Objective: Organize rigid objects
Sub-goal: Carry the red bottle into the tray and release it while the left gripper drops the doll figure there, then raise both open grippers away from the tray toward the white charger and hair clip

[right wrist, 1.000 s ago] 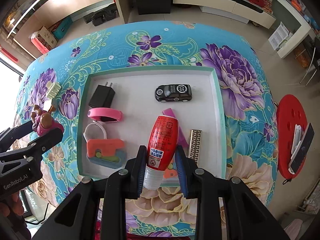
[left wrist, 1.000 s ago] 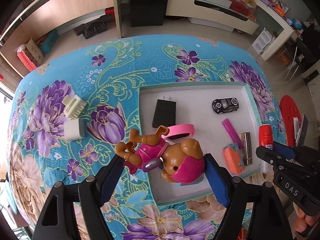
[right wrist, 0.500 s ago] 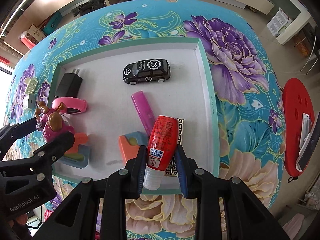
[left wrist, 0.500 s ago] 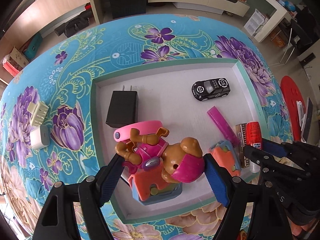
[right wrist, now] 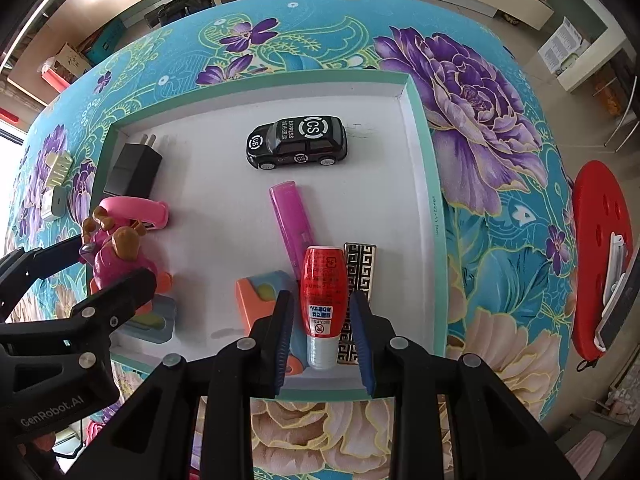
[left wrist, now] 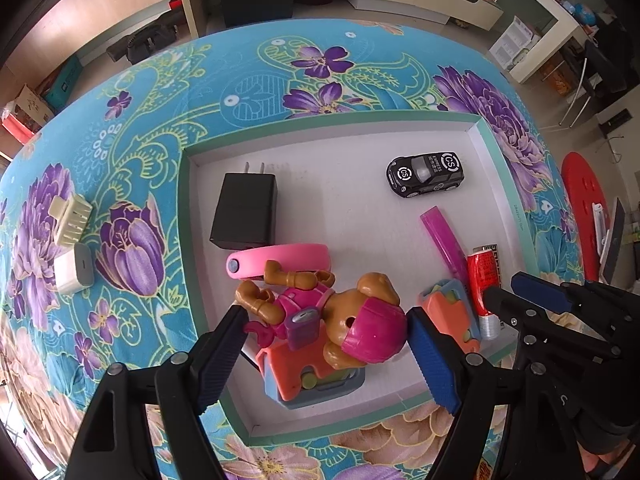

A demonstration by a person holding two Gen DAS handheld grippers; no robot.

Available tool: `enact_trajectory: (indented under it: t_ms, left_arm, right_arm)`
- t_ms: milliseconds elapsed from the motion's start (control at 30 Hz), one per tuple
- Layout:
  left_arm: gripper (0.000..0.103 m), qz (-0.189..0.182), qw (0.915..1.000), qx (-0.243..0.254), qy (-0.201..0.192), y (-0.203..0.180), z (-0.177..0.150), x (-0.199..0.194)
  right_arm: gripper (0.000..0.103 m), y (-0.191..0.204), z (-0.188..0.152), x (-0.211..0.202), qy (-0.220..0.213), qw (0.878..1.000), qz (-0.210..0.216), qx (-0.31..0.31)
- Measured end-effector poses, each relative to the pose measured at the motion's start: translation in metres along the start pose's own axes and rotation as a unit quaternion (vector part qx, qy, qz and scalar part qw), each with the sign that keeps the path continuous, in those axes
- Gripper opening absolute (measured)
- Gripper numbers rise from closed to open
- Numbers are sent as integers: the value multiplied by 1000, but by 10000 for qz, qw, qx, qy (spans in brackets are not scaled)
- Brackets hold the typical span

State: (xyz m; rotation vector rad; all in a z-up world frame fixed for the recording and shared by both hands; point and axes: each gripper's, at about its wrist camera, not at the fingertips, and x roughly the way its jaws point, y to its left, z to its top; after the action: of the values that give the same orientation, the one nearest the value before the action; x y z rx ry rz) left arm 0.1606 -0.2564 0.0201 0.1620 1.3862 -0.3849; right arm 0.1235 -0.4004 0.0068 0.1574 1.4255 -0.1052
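**A:** Between the ribbed blue pads of the left gripper [left wrist: 324, 340] lies a glossy moulded plastic toy dog [left wrist: 332, 316], brown with a rounded magenta helmet and pink vest. The pads press its tail end and its helmet, so the gripper is clamped on it lengthwise.

**B:** And beneath it?

**A:** Just under the dog sits a blocky orange-and-blue plastic toy [left wrist: 312, 380] on the smooth white floor of the shallow green-rimmed tray [left wrist: 184, 216]. Whether the dog touches it I cannot tell. Ahead of the gripper lie a curved pink band [left wrist: 280, 260] and a matte black boxy charger [left wrist: 246, 216] with two metal prongs.

**B:** The right gripper [right wrist: 322, 320]?

**A:** Its jaws are clenched on a small barrel-shaped red bottle [right wrist: 323, 288] with a printed label and a ribbed clear cap, pointing down over the tray. Just beyond the bottle lies a flat translucent purple bar [right wrist: 292, 220]; just to the gripper's right, a slim rectangular piece with a gold key pattern [right wrist: 360, 268]; farther ahead, a shiny black toy car [right wrist: 298, 142].

**B:** Outside the tray?

**A:** Left of the left gripper, on the floral cloth of the table [left wrist: 132, 92], rest a cream ridged plug [left wrist: 72, 220] and a white rounded adapter [left wrist: 74, 274].
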Motion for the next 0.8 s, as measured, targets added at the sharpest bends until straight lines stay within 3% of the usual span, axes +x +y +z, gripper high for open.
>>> enact_trajectory:
  t_ms: [333,500,567,600,700,800]
  left_arm:
    - [85,32,9997,-88,-224,7,-7,-31]
    - [85,148,9993,-188,-301,16,-14,-46]
    - [92,178,9989,-262,-360,22,-17,-53]
    - [102,188,9986,-306,-386,25,-19,-55]
    - [103,260,9979,-381,-444,32,-24,-63]
    - [103,299,9977,-399,-457,38,-30,-70]
  right_arm:
    - [33,7,-11,-32,-174,9998,-70,-36]
    - [51,12,-18,-44,-245,9996,-89,-74]
    - [56,13,-20,-47,-281,9995,-116,-92]
    - [60,15,-21,-48,-296,9994,-115,-98]
    - [75,20,-25,-56,-343,9993,-119,-125]
    - [76,24,-27,-62,-388,9990,-134,-153]
